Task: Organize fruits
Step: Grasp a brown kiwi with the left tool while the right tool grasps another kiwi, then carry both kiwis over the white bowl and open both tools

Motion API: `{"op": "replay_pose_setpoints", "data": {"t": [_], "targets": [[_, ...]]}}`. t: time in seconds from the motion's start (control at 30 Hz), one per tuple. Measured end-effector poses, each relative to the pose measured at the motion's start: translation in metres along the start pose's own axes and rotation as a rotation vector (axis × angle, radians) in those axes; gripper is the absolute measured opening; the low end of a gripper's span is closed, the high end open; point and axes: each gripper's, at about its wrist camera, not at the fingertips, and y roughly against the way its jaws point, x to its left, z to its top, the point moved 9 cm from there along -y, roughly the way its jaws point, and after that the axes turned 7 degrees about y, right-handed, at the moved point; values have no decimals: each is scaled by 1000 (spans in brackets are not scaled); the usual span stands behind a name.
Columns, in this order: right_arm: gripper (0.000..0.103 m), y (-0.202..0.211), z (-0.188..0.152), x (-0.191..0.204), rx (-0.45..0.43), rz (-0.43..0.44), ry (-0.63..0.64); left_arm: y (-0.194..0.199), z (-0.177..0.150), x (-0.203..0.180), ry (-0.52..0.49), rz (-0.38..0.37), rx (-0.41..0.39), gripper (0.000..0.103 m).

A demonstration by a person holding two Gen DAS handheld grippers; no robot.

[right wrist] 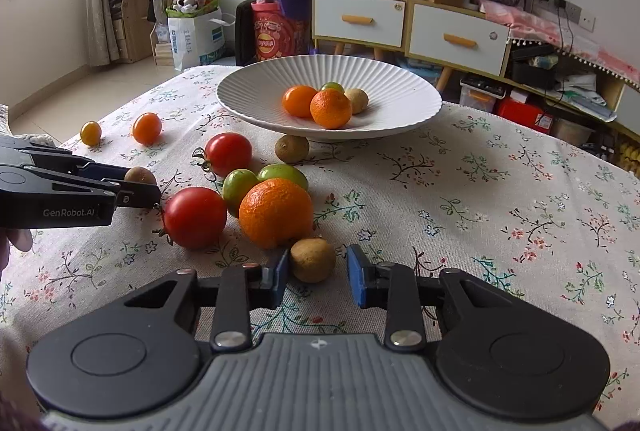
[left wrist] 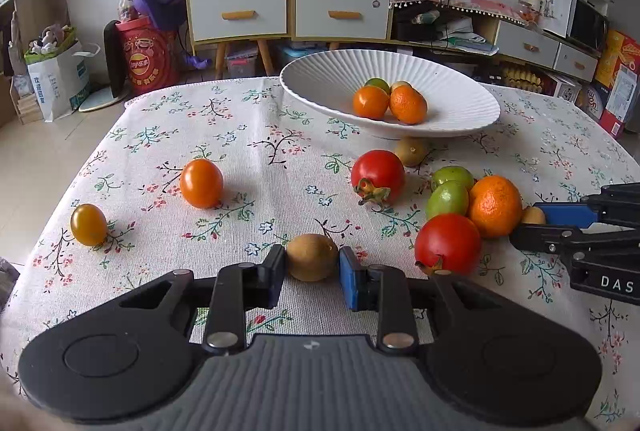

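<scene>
My left gripper (left wrist: 313,259) is shut on a small brown fruit (left wrist: 312,257) that rests on the floral tablecloth, with a pad against each side. My right gripper (right wrist: 318,263) is shut on another small brown fruit (right wrist: 312,259) just in front of a big orange (right wrist: 276,213). In the left wrist view the right gripper (left wrist: 528,223) pinches that fruit (left wrist: 534,215) at its tips. A white ribbed bowl (left wrist: 460,99) at the back holds two oranges (left wrist: 370,102), a green fruit and a brown one (right wrist: 357,100).
Loose on the cloth lie two red tomatoes (left wrist: 378,175) (left wrist: 447,243), two green fruits (left wrist: 447,199), a brown fruit (left wrist: 410,151) under the bowl's rim, an orange cherry tomato (left wrist: 201,183) and a yellow one (left wrist: 89,224). Cabinets and clutter stand beyond the table's far edge.
</scene>
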Motion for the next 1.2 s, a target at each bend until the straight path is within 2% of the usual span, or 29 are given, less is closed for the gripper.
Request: {"op": "replay_pose_setpoints", "data": {"t": [0.33,0.7,1.2], "targets": [[23,4,6,-5,-13,-4,-15,2,3,1,15,2,17,29],[23,11,21,-11,-48,-13,-41,12,15,-7,19,-15,-8,29],[23,15,56,-18,-116,-7,-103,14,49,-32,84,-65,-49,29]]}}
